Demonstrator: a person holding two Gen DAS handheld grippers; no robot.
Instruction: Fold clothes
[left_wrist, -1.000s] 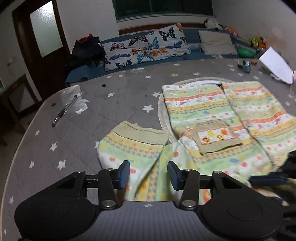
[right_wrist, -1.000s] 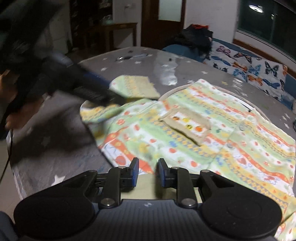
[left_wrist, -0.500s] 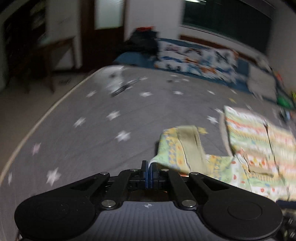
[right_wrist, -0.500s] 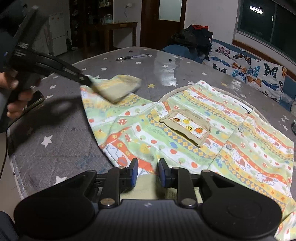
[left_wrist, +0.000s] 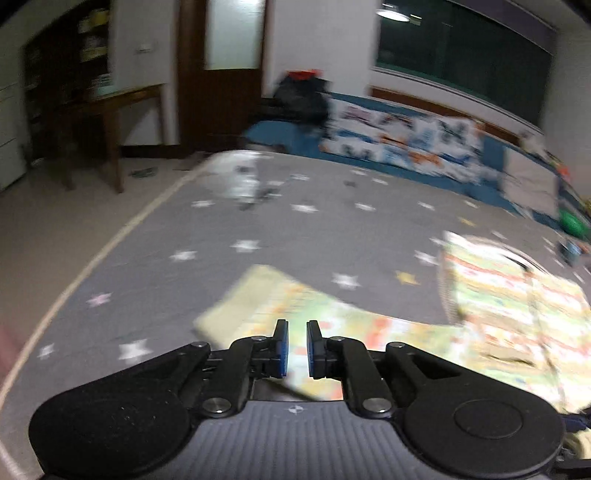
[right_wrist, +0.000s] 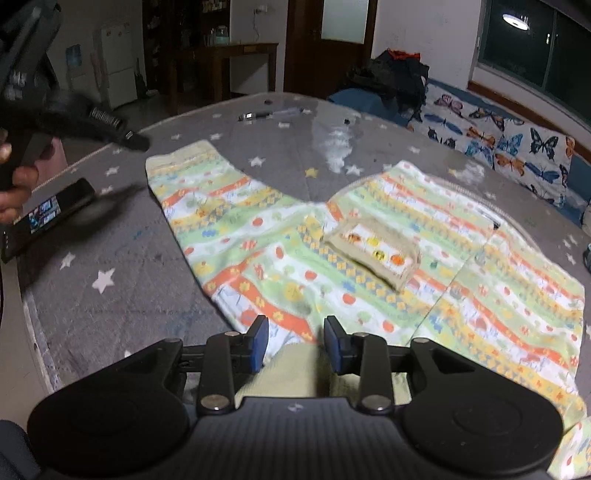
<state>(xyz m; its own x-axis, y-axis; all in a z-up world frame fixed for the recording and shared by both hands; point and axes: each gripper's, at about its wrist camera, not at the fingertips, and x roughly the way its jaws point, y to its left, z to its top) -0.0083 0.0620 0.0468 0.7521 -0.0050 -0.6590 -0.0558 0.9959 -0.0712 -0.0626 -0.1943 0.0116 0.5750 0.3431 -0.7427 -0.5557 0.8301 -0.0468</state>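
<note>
A small striped green, yellow and orange shirt (right_wrist: 369, 266) with a beige chest pocket (right_wrist: 376, 251) lies flat on the grey star-print mat (right_wrist: 129, 295). Its left sleeve (right_wrist: 207, 195) lies stretched out toward the mat's edge, and also shows blurred in the left wrist view (left_wrist: 273, 302). My left gripper (left_wrist: 294, 347) hovers over the sleeve, jaws slightly apart and empty; it also shows in the right wrist view (right_wrist: 140, 142), above and left of the cuff. My right gripper (right_wrist: 295, 343) is open over the shirt's beige hem (right_wrist: 291, 373).
A phone (right_wrist: 44, 218) lies on the mat's left edge near my left hand. A pen (right_wrist: 266, 114) and white smears (right_wrist: 336, 147) lie farther back. Butterfly-print pillows (right_wrist: 498, 136) and dark clothes (right_wrist: 391, 74) line the far side. A wooden desk (left_wrist: 110, 110) stands beyond the mat.
My left gripper pulled the sleeve outward, laid it flat and let go, its jaws opening slightly. My right gripper opened wider over the hem.
</note>
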